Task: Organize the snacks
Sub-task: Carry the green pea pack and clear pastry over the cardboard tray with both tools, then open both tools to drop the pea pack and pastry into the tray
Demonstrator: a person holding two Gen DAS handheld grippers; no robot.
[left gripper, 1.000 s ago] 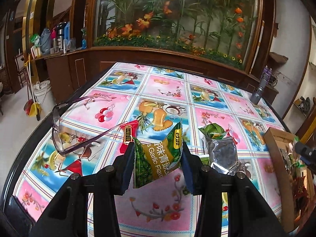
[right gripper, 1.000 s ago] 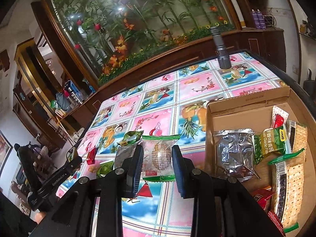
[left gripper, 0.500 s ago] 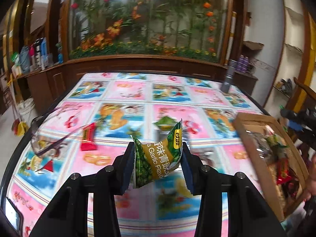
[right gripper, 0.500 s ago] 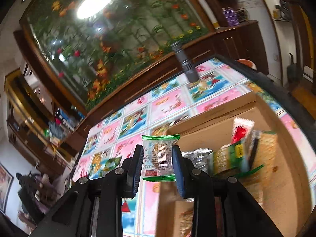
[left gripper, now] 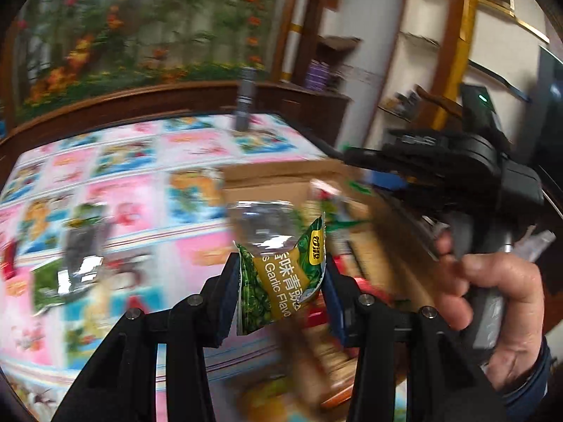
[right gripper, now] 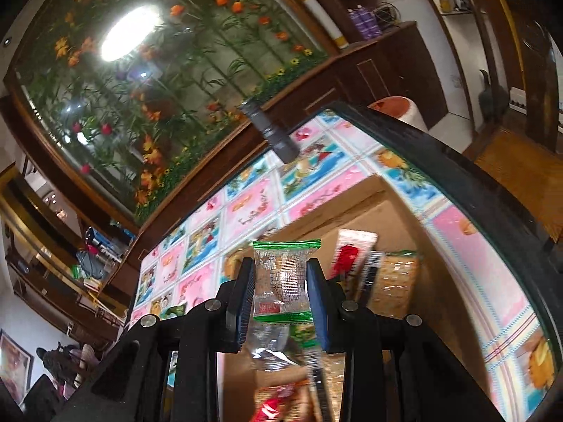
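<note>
1. Clenched in my left gripper (left gripper: 281, 281), a green and gold snack packet (left gripper: 281, 285) with "Garlic Flavor" printed on it is standing upright between the two dark pads, which are pressing on its creased sides.
2. I am holding that packet above the near part of the cardboard box (left gripper: 281, 179), which is sitting on the flowered tablecloth (left gripper: 123, 176); the left wrist view is heavily blurred, so I cannot tell exactly which part of the box lies under it.
3. My right gripper (right gripper: 280, 285) is gripping a clear packet with green end strips (right gripper: 283, 274), a round brown biscuit showing through the wrapper, and both blue-edged pads are touching its sides.
4. That clear packet is hanging over the open box (right gripper: 352, 207), where a red and white sachet (right gripper: 350, 249), a cracker pack (right gripper: 397, 281) and other wrapped snacks are lying together.
5. In the left wrist view my right hand (left gripper: 492, 302) is wrapping around the handle of its black tool on the far side of the box.
6. A silver foil packet (left gripper: 84, 246) is lying on the cloth to the left of the box, apart from it.
7. A dark grey cylinder (right gripper: 271, 130) is standing on the table beyond the box's far edge.
</note>
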